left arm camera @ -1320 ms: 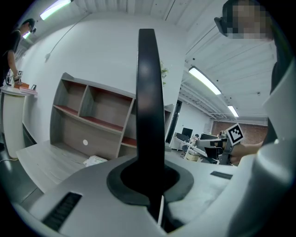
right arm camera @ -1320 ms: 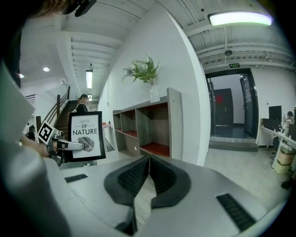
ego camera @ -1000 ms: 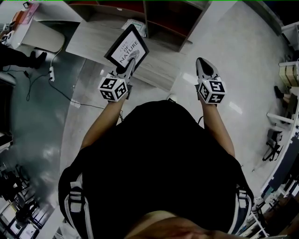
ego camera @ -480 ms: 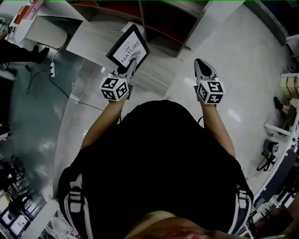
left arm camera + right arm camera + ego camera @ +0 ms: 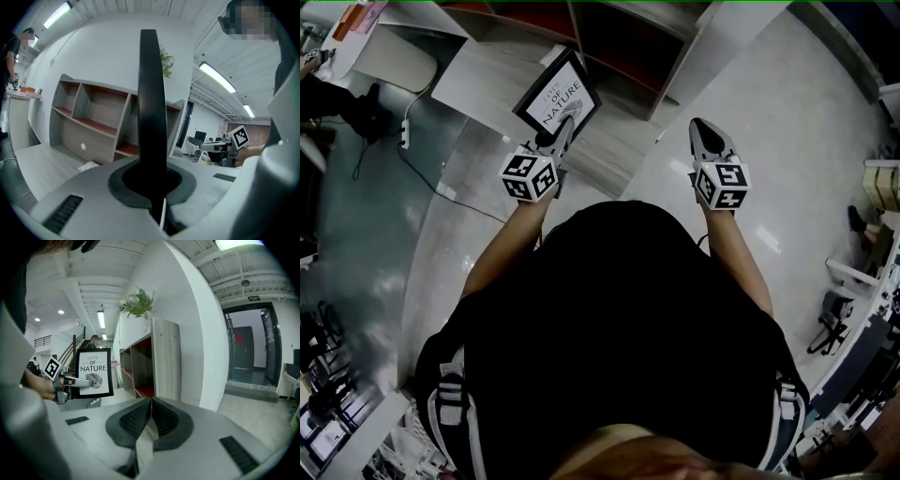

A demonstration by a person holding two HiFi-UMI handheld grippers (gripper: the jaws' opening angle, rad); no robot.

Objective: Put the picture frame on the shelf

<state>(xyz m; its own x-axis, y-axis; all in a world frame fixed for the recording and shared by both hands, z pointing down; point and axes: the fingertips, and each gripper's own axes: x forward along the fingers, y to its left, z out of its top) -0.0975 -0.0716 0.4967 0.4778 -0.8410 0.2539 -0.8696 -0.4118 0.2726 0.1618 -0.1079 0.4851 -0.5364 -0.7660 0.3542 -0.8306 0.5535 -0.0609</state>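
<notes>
Two tools in play, one per hand, each carrying one marker cube; one picture frame (image 5: 558,94) between them and the shelf (image 5: 619,42). The left tool (image 5: 561,129) is clamped on the frame's lower edge, jaws pinched tight on it; in its own view the frame stands edge-on as a single dark bar rising straight out of the pads. From the right gripper view the frame reads upright, black border, white sheet lettered "LOVE OF NATURE" over one leaf print; it hangs in the air in front of the shelf, not on any board. The right tool (image 5: 705,129) is out to the side, well apart from the frame, jaws pressed together with nothing in them. One shelf unit ahead, grey wood with red-brown boards, open compartments facing the person; one leafy plant (image 5: 138,303) on top of it; pale floor (image 5: 750,84) below.
</notes>
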